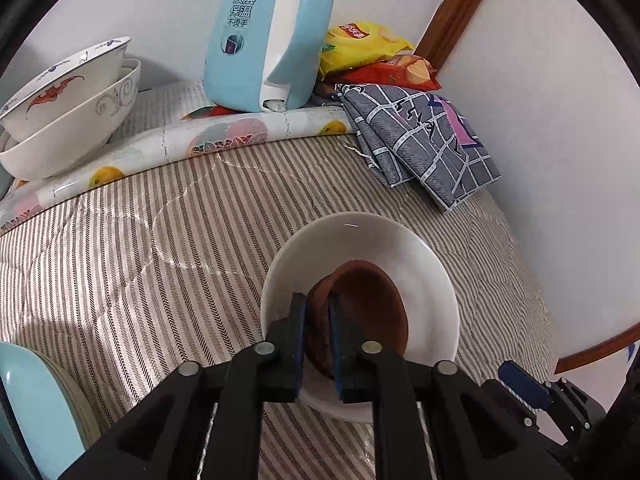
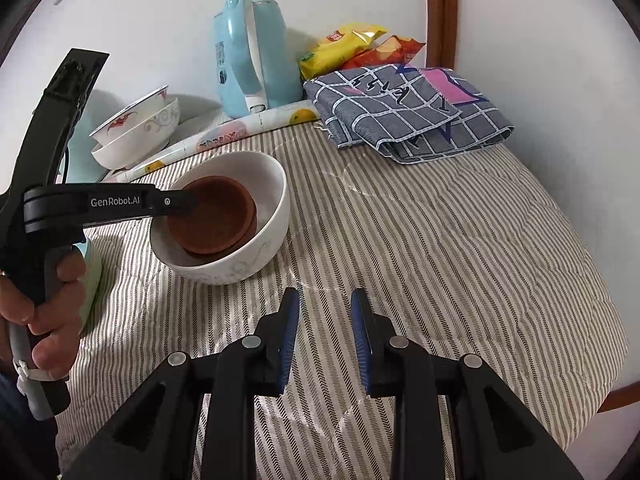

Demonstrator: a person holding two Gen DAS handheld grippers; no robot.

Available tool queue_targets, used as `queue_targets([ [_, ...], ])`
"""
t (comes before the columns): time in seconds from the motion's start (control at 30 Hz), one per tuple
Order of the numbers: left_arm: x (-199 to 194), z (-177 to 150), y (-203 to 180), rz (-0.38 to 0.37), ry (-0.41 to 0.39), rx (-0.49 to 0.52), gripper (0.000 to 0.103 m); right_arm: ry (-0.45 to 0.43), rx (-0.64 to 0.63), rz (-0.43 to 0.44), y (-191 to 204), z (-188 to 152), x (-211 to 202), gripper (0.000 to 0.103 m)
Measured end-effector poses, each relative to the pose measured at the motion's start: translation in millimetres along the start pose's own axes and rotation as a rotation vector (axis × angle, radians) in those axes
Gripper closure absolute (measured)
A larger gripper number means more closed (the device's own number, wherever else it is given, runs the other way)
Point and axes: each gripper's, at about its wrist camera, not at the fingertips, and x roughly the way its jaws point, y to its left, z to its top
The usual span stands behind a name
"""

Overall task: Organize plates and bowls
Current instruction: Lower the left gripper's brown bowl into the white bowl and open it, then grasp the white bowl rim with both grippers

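A light-blue electric kettle [image 2: 252, 56] is standing against the white wall on a fruit-patterned mat [image 2: 224, 134]. Yellow and red snack bags [image 2: 360, 46] are lying just beside it, behind a folded grey checked cloth [image 2: 404, 114] resting on the striped quilted desk cover [image 2: 440, 240].

light: bright, soft, even | shadows: faint, beside white ceramic bowl [image 2: 224, 216] | glare: small glint on bowl's inner rim, upper centre | focus: sharp centre | edges: strong fisheye bending, black vignette corners
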Motion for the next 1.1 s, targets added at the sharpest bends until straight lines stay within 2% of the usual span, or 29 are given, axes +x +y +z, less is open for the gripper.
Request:
queue_targets([
  [0.07,-5.5,-0.5,-1.4,-0.013,-0.010,0.008,0.082,0.002,-0.003,0.002,1.1,0.6,-0.4,0.076],
  [0.3,-29.9,-1.4,-2.5,-0.020,-0.062,0.024,0.081,-0.016,-0.006,0.012,6.3,6.2,-5.8,0.076],
  [0.47,-40.4,-0.6,7.2,0.027,-0.087,0.035,0.078,-0.042,-0.008,0.015,10.3,18.0,-6.1,0.076],
  [0.8,-25.7,-2.5,17.1,0.070,-0.028,0.037,0.078,-0.045,0.018,0.072,22.9,47.2,9.4,0.076],
  [1.03,-8.2,-4.3,18.3,0.113,0.027,0.049,0.078,-0.004,-0.017,0.012,34.2,51.9,32.5,0.076],
  [1.1,-6.1,-4.7,20.4,0.104,0.027,0.042,0.077,0.021,-0.011,0.002,32.9,51.2,39.9,0.076],
])
